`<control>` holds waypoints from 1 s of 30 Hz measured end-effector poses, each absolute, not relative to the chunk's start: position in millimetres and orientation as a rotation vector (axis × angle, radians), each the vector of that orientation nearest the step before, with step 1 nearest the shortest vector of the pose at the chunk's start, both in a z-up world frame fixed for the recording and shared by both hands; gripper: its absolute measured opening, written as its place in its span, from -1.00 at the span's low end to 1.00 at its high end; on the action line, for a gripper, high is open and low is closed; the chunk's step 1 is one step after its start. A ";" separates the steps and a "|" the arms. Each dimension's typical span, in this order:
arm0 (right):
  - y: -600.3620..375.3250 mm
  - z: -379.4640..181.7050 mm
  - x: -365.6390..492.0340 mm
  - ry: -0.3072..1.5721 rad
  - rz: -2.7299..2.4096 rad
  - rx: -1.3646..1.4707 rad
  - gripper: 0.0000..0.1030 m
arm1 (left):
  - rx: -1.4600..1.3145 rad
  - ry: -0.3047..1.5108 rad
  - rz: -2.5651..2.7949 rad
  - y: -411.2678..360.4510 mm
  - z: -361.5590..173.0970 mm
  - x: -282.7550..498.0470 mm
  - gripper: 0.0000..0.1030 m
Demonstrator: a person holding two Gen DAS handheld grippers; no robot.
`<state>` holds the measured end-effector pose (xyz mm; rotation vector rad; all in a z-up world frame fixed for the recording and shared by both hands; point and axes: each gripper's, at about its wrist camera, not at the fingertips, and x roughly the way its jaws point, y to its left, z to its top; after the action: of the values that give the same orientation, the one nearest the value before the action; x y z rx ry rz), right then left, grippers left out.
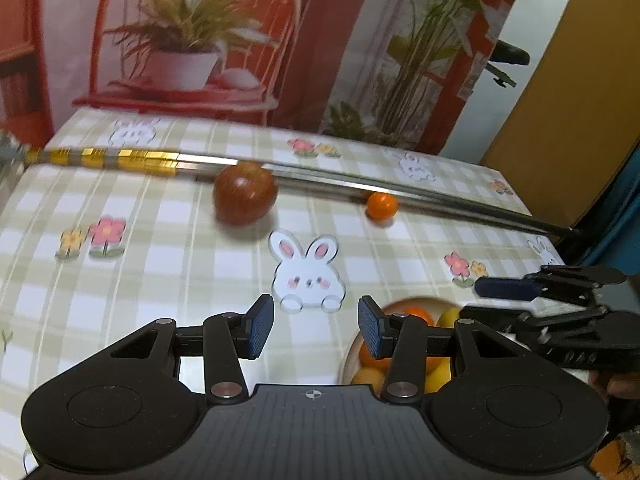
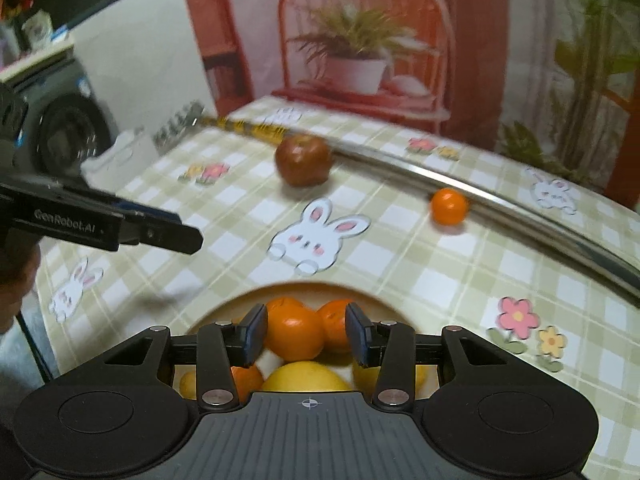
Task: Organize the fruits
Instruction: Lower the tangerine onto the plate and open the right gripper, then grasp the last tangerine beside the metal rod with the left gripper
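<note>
Left gripper: the black two-finger left gripper (image 1: 316,330) fills the bottom of the left wrist view, its blue-padded jaws parted with nothing between them, above bare cloth just below a printed white rabbit.
Right gripper: the black two-finger right gripper (image 2: 306,334) sits at the bottom centre of the right wrist view over the bowl. An orange shows in the gap between its jaws; whether the pads press on it or hang clear above it cannot be told.
Bowl: a round cream-coloured bowl (image 2: 224,304), lower centre of the right wrist view and lower right of the left wrist view (image 1: 348,356), holds several round oranges (image 2: 294,330) and yellow lemon-like fruits (image 2: 306,376) heaped together.
Apple: a dark red round apple (image 1: 245,192) rests on the cloth in the upper middle of both views, touching or just beside the rod.
Small orange: a small loose orange mandarin (image 1: 382,206) lies to the right of the apple, well apart from it, close against the rod.
Rod: a long silver metal rod with gold bands at its left end (image 1: 360,186) crosses the table behind both fruits.
Table: a table under a green-and-white checked cloth printed with rabbits and flowers (image 1: 160,260).
Backdrop: a printed backdrop of a red chair and potted plants (image 1: 180,48) stands behind the table.
</note>
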<state>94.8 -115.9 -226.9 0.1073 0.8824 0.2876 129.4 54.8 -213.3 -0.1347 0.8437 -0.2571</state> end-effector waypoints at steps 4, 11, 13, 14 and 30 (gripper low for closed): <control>-148.1 -212.8 88.8 0.818 0.203 0.166 -0.23 | -0.094 0.826 -0.287 38.1 -202.1 144.9 -0.05; -206.7 -201.2 81.4 0.731 0.033 0.254 -0.22 | -0.034 0.797 -0.342 -3.1 -194.9 187.5 0.01; -220.0 -201.4 78.7 0.714 -0.006 0.264 -0.22 | -0.014 0.789 -0.329 -18.0 -198.7 202.5 0.18; -226.0 -202.3 77.1 0.707 -0.023 0.272 -0.22 | -0.007 0.789 -0.337 -25.9 -202.2 210.8 0.18; -289.0 -234.2 52.3 0.675 -0.161 0.423 -0.21 | -0.094 0.955 -0.278 -78.5 -282.4 307.0 0.13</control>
<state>52.3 -289.0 -234.2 0.4227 0.6753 -0.1607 307.0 -78.5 -282.4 -0.0938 0.9554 -0.2778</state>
